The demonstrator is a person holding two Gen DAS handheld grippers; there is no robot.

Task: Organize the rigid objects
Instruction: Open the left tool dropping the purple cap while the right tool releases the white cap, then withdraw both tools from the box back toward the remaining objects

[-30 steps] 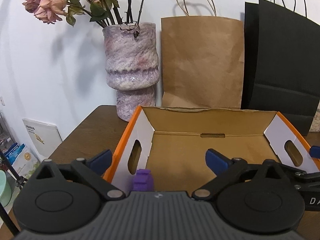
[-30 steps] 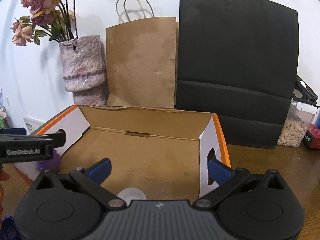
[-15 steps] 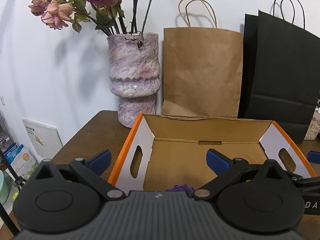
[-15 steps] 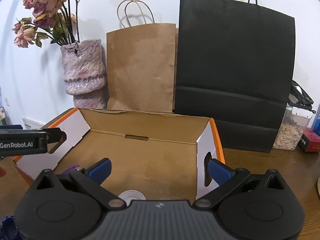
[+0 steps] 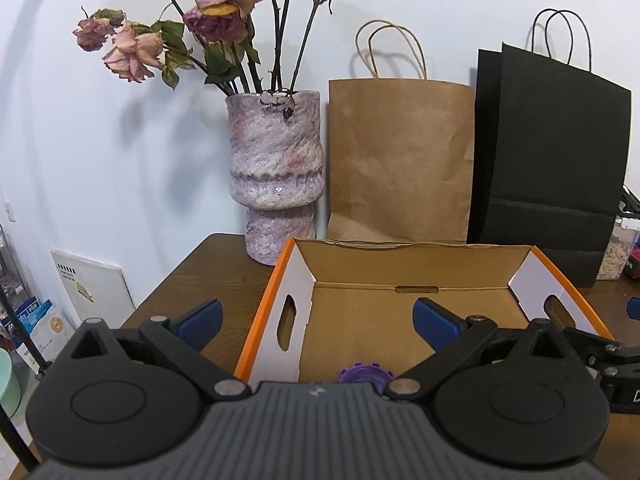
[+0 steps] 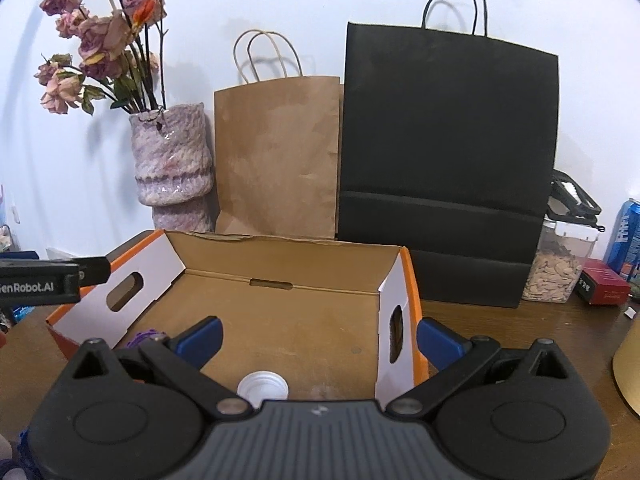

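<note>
table (image 5: pixel 208 276) – under both tongs | box (image 6: pixel 280 312) – open-topped, ahead of both | left tongs (image 5: pixel 316 320) spread, empty | right tongs (image 6: pixel 318 338) spread, empty | cap (image 6: pixel 262 388) – white, in box by right tongs | gear (image 5: pixel 364 374) – purple, in box by left tongs

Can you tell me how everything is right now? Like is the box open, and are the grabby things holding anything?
Cardboard box: open on top, upright on the table.
Purple piece: lying on the box floor, loose.
White cap: lying on the box floor, loose.
Left gripper: fingers wide apart, holding nothing.
Right gripper: fingers wide apart, holding nothing.
Vase: upright, holding wilted roses.
Brown bag: standing against the wall.
Black bag: standing upright.
</note>
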